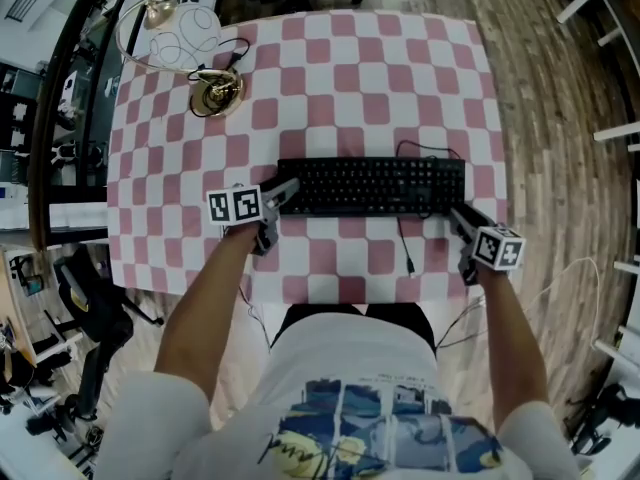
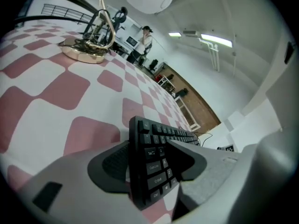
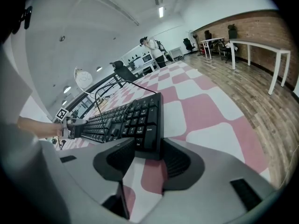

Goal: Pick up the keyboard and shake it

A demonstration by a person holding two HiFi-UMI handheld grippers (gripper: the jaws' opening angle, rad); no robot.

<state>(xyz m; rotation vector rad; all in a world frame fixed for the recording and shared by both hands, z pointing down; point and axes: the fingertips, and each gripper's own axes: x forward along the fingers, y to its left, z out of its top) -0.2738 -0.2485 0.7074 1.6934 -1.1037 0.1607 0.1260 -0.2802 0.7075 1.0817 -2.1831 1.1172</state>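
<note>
**Keyboard bridges the two tools, end to end**

Lying flat on the pink-and-white checked table (image 1: pixel 330 78), the black plastic keyboard (image 1: pixel 370 186) runs its long axis straight from the left tool (image 1: pixel 280 208) to the right tool (image 1: pixel 460 236). One short end sits at each tool, and neither tool is nearer.

Left tool: the jaws are fairly wide yet bear on the left end, one pad at its outer side and the other over the keys. That looks like a hold.

Right tool: the jaws are wide, with the right end only just inside their tips, probably not clamped.

A lift should rise level at both ends.

Only the head view shows the whole span, and the thin black cable (image 1: pixel 401 233) trailing back beside the right tool. Only the gripper views show pad contact.
</note>
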